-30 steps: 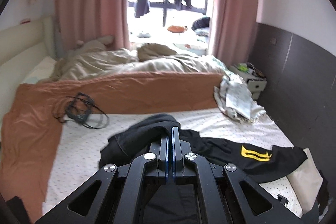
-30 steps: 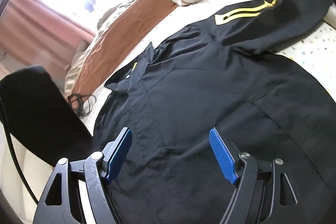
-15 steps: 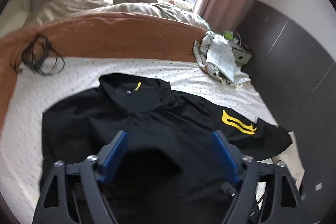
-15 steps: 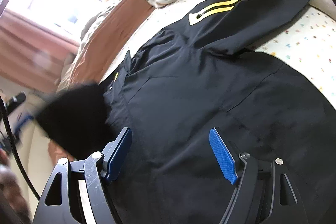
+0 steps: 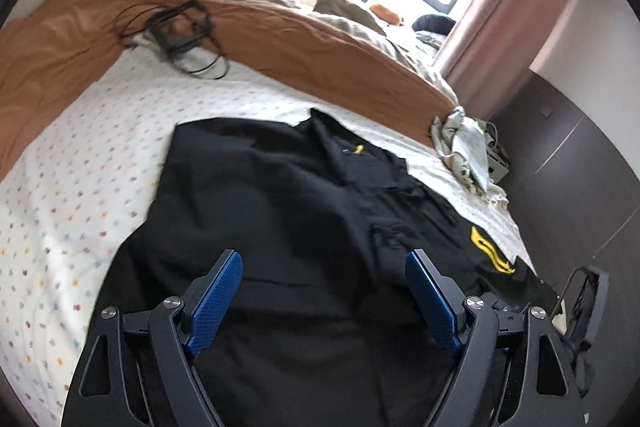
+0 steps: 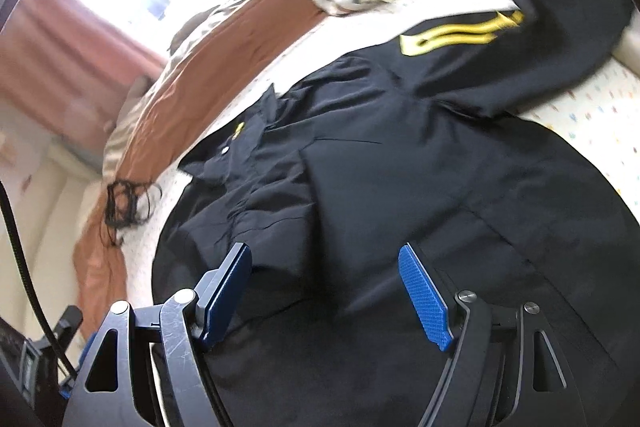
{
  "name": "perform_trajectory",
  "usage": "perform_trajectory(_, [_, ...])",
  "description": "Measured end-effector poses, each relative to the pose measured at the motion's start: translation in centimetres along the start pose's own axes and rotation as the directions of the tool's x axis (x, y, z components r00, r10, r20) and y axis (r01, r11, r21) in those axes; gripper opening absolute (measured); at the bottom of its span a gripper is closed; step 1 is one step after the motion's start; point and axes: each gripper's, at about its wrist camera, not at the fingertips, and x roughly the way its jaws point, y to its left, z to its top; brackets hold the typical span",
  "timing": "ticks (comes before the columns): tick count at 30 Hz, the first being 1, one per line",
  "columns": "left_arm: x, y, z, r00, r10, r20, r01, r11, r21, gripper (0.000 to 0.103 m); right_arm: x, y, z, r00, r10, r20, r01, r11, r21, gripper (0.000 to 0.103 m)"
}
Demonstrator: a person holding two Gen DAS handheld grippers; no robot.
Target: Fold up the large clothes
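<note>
A large black jacket (image 5: 300, 195) lies spread out on the dotted white bed sheet (image 5: 80, 187), collar toward the far side. Its right sleeve, with a yellow stripe emblem (image 5: 490, 253), stretches to the right. My left gripper (image 5: 324, 255) hangs open just above the jacket's lower middle, with only flat fabric beneath its blue pads. In the right wrist view the same jacket (image 6: 400, 167) fills the frame, the emblem (image 6: 460, 31) at the upper right. My right gripper (image 6: 325, 248) is open over the jacket's body and holds nothing.
An orange blanket (image 5: 300, 39) and beige bedding border the sheet on the far side. A tangle of black cables (image 5: 180, 31) lies on the blanket's edge. A crumpled light cloth (image 5: 468, 147) sits at the bed's far right corner, beside a dark wall panel (image 5: 580, 167).
My left gripper was shut on a bunch of the jacket, then let it go, opened wide and sank toward the bed. The jacket's left side now lies flat. The right gripper stayed open.
</note>
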Motion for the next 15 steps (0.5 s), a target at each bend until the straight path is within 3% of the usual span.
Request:
perform_trajectory(3, [0.3,1.9,-0.1,1.000,0.011,-0.025,-0.012,0.999,-0.035,0.073,0.9,2.6,-1.0,0.999,-0.014,-0.032,0.012,0.996,-0.083,0.077])
perform_trajectory(8, [-0.3,3.7,-0.1,0.999,0.005,-0.034,-0.007,0.999,-0.042,0.072,1.7,5.8,-2.2,0.998,-0.049,-0.051,0.038,0.980,-0.193,0.083])
perform_trajectory(11, [-0.4,4.6,-0.2,0.998,-0.037,-0.052,0.034,0.998,-0.054,0.072,2.1,7.1,-2.1,0.996,-0.066,-0.063,0.049,0.971,-0.234,0.086])
perform_trajectory(15, [-0.9,6.7,0.2,0.998,-0.048,-0.049,0.042,0.993,-0.107,0.072,3.1,9.2,-1.8,0.991,-0.121,-0.055,0.093,0.927,-0.364,0.086])
